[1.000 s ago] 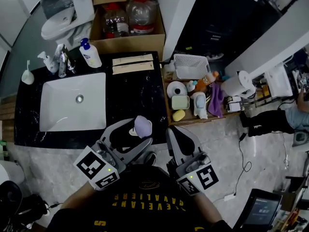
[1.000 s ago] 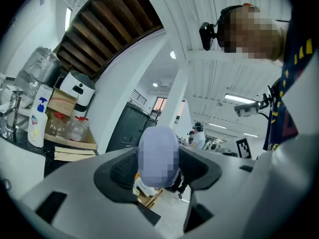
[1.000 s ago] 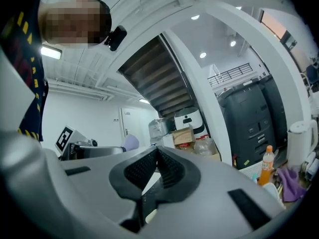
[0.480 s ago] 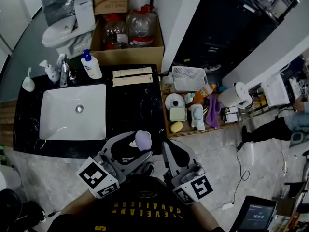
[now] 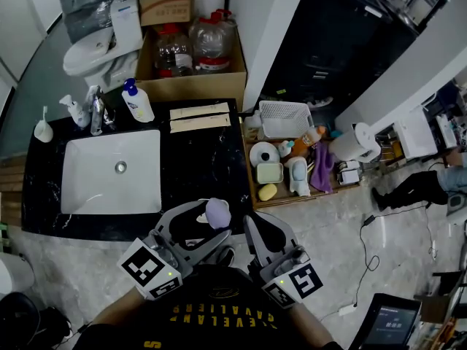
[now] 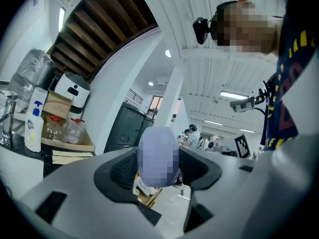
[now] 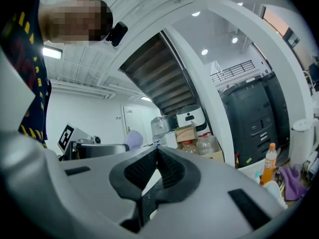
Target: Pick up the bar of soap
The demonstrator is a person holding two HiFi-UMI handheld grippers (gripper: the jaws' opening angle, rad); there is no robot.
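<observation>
A pale purple, rounded bar of soap (image 5: 217, 211) sits between the jaws of my left gripper (image 5: 216, 217), which is shut on it, held close to my body above the front edge of the black counter (image 5: 197, 159). The left gripper view shows the same soap (image 6: 158, 156) clamped between the dark pads. My right gripper (image 5: 256, 222) hangs beside it, to the right, shut with nothing in it; in the right gripper view the pads (image 7: 169, 166) meet at the tips.
A white sink (image 5: 113, 170), faucet (image 5: 95, 97) and pump bottle (image 5: 137, 90) are on the counter. A low wooden shelf to the right holds a white basket (image 5: 286, 108), a paper roll (image 5: 264, 154), a green dish (image 5: 269, 173) and a yellow lump (image 5: 268, 192). A cardboard box with water bottles (image 5: 191, 39) stands behind.
Both grippers have stayed near my chest, and the left one keeps hold of the soap. The view has shifted only a little.
</observation>
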